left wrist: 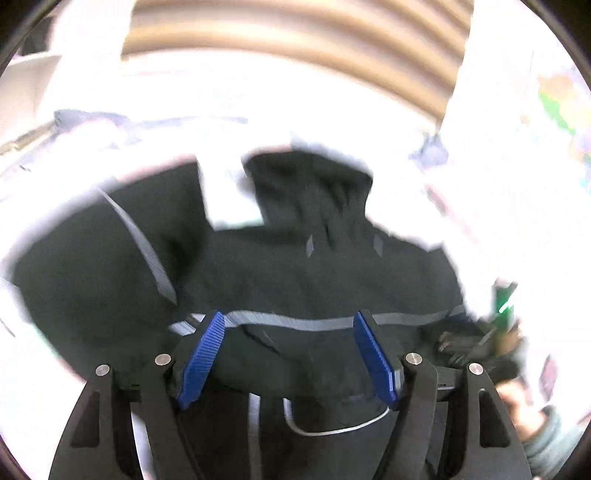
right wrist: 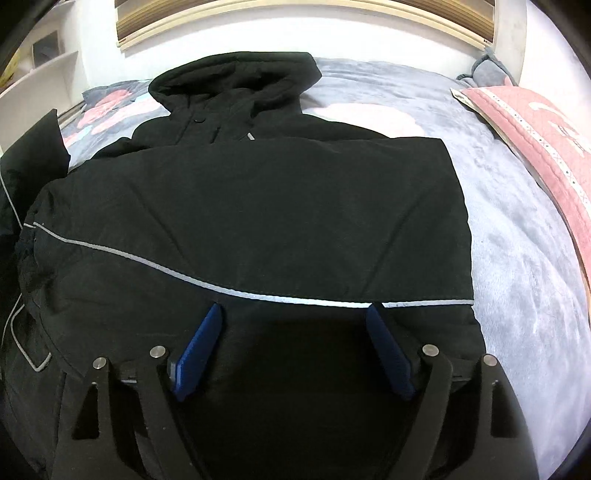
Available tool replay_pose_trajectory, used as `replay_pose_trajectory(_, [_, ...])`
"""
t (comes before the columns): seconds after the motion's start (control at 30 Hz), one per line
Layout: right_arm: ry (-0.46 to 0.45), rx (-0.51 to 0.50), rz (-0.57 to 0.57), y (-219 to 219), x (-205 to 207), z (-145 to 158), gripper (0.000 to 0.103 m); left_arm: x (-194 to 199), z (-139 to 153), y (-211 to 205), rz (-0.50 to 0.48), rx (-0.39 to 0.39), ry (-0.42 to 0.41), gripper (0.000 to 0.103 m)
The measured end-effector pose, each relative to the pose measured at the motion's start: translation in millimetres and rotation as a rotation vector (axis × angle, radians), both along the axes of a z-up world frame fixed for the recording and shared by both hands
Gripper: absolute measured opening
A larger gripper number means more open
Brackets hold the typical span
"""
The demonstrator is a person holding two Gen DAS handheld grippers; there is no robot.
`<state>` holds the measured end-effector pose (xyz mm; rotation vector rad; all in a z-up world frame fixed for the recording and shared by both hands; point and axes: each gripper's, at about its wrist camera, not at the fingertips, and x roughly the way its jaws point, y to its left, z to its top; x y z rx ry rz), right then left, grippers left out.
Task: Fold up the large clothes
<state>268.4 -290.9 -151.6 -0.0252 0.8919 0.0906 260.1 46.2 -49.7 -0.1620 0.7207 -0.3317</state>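
Note:
A black hooded jacket [right wrist: 251, 206] with grey reflective stripes lies spread on the bed, hood [right wrist: 236, 85] toward the headboard. One side is folded across the body, its straight edge on the right. My right gripper [right wrist: 295, 317] is open just above the jacket's lower part, empty. In the left wrist view the same jacket [left wrist: 280, 280] fills the blurred middle. My left gripper [left wrist: 290, 328] is open over it, blue pads [left wrist: 201, 358] wide apart, holding nothing. The right gripper and the hand holding it [left wrist: 480, 343] show at that view's right edge.
The bed has a grey-blue cover [right wrist: 517, 229] with pink patches. A pink quilted pillow [right wrist: 535, 125] lies at the right. A wooden headboard [right wrist: 295, 11] runs along the back. White shelves [right wrist: 44, 70] stand at the far left.

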Motion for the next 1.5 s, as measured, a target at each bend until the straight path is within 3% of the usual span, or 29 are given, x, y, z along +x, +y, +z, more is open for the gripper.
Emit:
replay_pose_trajectory(0.13, [-0.005,0.006,0.008,-0.7,-0.6,-2.7,0.087,4.7,49.7,110.1,0.201,-0.156,0.010,0.078])
replay_pose_trajectory(0.2, [-0.006,0.010,0.012,-0.2,-0.1,-3.1,0.088,24.4,49.5,160.6,0.350,-0.139,0.054,0.078])
replay_pose_trajectory(0.27, [-0.007,0.007,0.013,0.8,-0.5,-3.6,0.088,56.4,32.3,206.5,0.482,-0.093,0.086,0.078])
replay_pose_trajectory(0.33, [-0.009,0.007,0.014,0.3,-1.2,-3.9,0.089,77.0,6.9,242.8,0.521,-0.105,0.135,0.078])
replay_pose_trajectory(0.53, [-0.014,0.007,0.011,1.8,-1.4,-4.2,0.089,136.4,-94.1,280.5,0.482,-0.450,0.298,0.078])
replay_pose_trajectory(0.6, [-0.015,0.007,0.011,2.0,-1.5,-4.6,0.089,146.1,-110.5,274.9,0.478,-0.504,0.310,0.078])
replay_pose_trajectory(0.63, [-0.015,0.008,0.011,1.8,-1.6,-4.6,0.089,147.2,-114.5,269.8,0.498,-0.484,0.310,0.069])
replay_pose_trajectory(0.67, [-0.015,0.008,0.011,1.8,-1.6,-4.6,0.089,149.0,-115.8,264.6,0.521,-0.448,0.306,0.055])
replay_pose_trajectory(0.7, [-0.016,0.008,0.011,1.8,-1.6,-4.7,0.089,152.0,-116.1,257.9,0.548,-0.383,0.317,0.026])
replay_pose_trajectory(0.73, [-0.015,0.008,0.011,1.7,-1.6,-4.6,0.089,155.9,-113.5,255.2,0.555,-0.351,0.316,0.018])
replay_pose_trajectory(0.8, [-0.015,0.009,0.011,1.8,-1.7,-4.7,0.089,142.6,-97.9,249.2,0.568,-0.299,0.260,0.015])
replay_pose_trajectory(0.87, [-0.015,0.008,0.011,1.8,-1.5,-4.8,0.089,118.5,-67.1,245.9,0.640,-0.159,0.173,0.014])
replay_pose_trajectory(0.93, [-0.015,0.008,0.011,1.7,-1.5,-4.7,0.089,95.3,-41.4,255.6,0.806,-0.010,0.106,0.015])
replay_pose_trajectory(0.97, [-0.015,0.008,0.010,1.8,-1.4,-4.7,0.089,78.2,-27.3,270.4,0.958,0.085,0.092,0.015])
replay_pose_trajectory(1.03, [-0.015,0.008,0.010,1.7,-1.2,-4.7,0.089,60.2,-19.0,299.7,1.123,0.164,0.119,0.014])
replay_pose_trajectory(1.1, [-0.016,0.009,0.010,1.7,-1.1,-4.6,0.089,46.3,-22.2,327.6,1.202,0.232,0.169,0.014])
replay_pose_trajectory(1.2, [-0.016,0.005,0.010,1.6,-0.6,-4.6,0.089,39.4,-40.5,335.1,1.102,0.241,0.205,0.014])
replay_pose_trajectory(1.27, [-0.016,0.006,0.011,1.1,-0.4,-4.4,0.090,34.0,-36.9,316.3,1.035,0.291,0.142,0.014])
replay_pose_trajectory(1.4, [-0.018,0.001,0.006,1.1,-1.6,-3.4,0.090,30.6,3.6,260.3,0.845,0.265,0.010,0.014])
replay_pose_trajectory(1.5, [-0.013,-0.019,-0.006,2.3,-4.0,5.9,0.090,26.4,57.3,184.6,0.652,0.243,-0.112,0.014])
